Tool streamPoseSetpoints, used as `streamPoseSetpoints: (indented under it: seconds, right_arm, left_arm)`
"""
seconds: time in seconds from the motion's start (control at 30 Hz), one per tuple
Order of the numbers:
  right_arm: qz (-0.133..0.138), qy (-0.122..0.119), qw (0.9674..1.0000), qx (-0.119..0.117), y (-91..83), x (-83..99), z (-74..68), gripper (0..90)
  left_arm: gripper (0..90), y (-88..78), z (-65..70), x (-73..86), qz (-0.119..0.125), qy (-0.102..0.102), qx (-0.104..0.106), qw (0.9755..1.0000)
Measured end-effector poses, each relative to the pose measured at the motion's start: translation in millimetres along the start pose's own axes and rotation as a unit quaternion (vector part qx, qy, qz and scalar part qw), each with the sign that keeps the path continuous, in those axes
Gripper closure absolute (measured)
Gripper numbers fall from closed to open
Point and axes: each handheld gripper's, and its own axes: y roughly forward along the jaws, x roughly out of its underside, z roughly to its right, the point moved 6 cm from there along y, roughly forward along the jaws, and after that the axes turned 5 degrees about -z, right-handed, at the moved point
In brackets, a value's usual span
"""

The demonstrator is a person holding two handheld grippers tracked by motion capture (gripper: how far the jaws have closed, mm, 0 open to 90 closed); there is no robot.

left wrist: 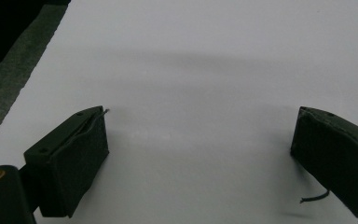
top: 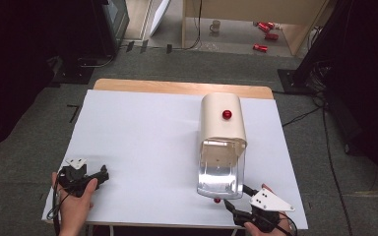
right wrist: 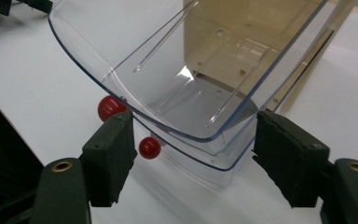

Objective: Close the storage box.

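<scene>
the right gripper [top: 236, 197] sits at about 5 o'clock on the table [top: 142, 142], its jaws pointing toward 11 o'clock at the near end of the clear drawer [top: 220, 172]. in the right gripper view its two black pads stand part-way apart, one on each side of the drawer's front lip [right wrist: 200, 135]. the left pad is beside the lower red knob [right wrist: 149, 147], and whether it touches the knob cannot be told. the right pad lies close to the plastic corner, contact unclear. the jaws are neither wide nor closed, and no firm grip on anything shows.

the upper red knob [right wrist: 109, 106] sits at 10 o'clock from the lower one, under the curved rim of a second clear drawer [right wrist: 135, 60] stacked above the first. both drawers stick out of a cream cabinet [top: 221, 118] that lies on its back at about 2 o'clock of the table's middle, with a red knob [top: 227, 114] on its upper face.

the left gripper [top: 101, 175] rests at about 7 o'clock on the table, held by the person's left hand [top: 74, 201], well apart from the cabinet. in the left gripper view its jaws stand wide, with bare white tabletop [left wrist: 191, 70] between them.
</scene>
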Motion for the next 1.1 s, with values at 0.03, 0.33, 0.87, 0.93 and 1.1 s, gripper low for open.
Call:
streamPoseSetpoints:
  seconds: [0.03, 0.33, 0.87, 0.93, 1.1]
  right_arm:
    - [-0.001, 0.000, 1.0000, 0.001, 1.1, 0.4, 0.2, 30.4]
    - [0.000, 0.007, 1.0000, 0.004, 3.8, 1.5, 1.9, 33.5]
    - [0.040, 0.045, 0.9979, 0.023, -4.5, -15.2, 8.9, 39.3]
    - [0.047, 0.056, 0.9970, 0.024, -5.0, -18.2, 10.9, 40.1]
    - [0.056, 0.064, 0.9959, 0.032, -4.9, -25.4, 14.5, 40.2]
  left_arm:
    - [4.0, 0.0, 0.0, 0.0, 0.000, 0.000, 0.000, 1.0000]
    - [4.0, 0.0, 0.0, 0.0, 0.000, 0.000, 0.000, 1.0000]
    - [4.0, 0.0, 0.0, 0.0, 0.000, 0.000, 0.000, 1.0000]
    - [4.0, 0.0, 0.0, 0.1, 0.000, 0.000, 0.000, 1.0000]
    - [4.1, 0.0, 0.0, 0.1, 0.000, 0.000, 0.000, 1.0000]
